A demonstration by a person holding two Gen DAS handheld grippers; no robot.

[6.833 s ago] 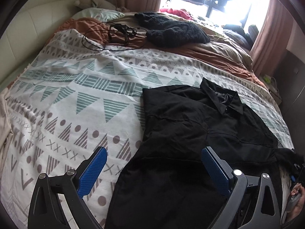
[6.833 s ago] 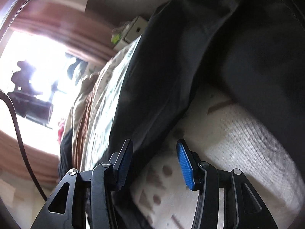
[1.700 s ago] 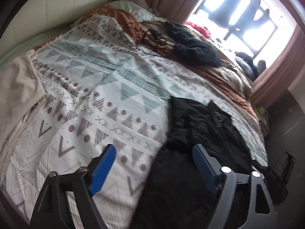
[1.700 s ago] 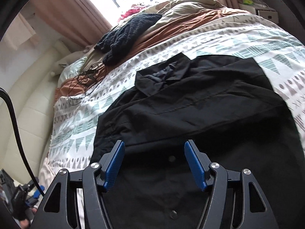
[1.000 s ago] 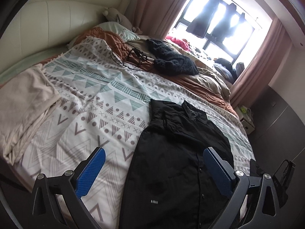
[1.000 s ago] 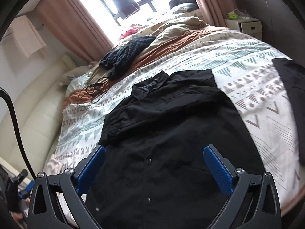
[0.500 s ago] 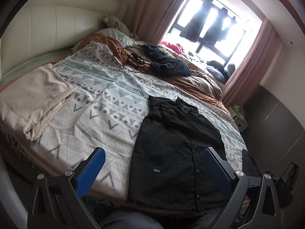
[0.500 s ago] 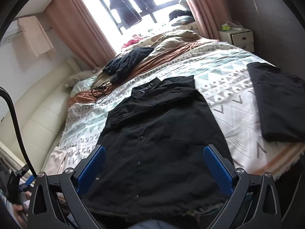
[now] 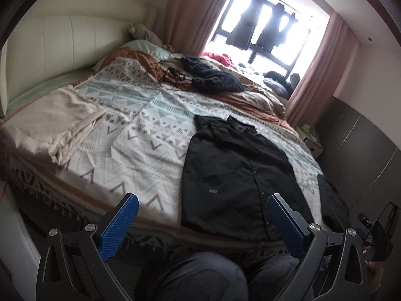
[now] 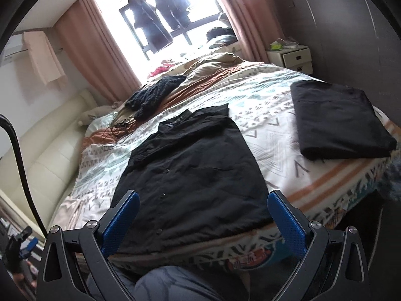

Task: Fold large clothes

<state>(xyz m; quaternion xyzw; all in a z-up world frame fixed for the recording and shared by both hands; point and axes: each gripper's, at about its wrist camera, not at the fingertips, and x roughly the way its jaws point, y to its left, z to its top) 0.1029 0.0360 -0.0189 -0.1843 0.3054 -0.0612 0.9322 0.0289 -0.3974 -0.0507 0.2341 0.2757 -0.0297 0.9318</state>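
Black shirt (image 10: 190, 173) flat on patterned bedspread (image 9: 130, 150), sleeves tucked in, left hand-held gripper (image 9: 200, 223) and right hand-held gripper (image 10: 200, 222) both spread apart, empty

black shirt (image 10: 190, 175): I see its hem hidden behind a knee (image 10: 175, 286) at 6 o'clock | folded black garment (image 9: 332, 204): half hidden by the bed's edge in left view | cables (image 9: 175, 76): too small to identify

Black left gripper (image 9: 200, 222) and right gripper (image 10: 200, 220) frames, blue textured jaws, silver screws, grey trousers (image 9: 198, 278)
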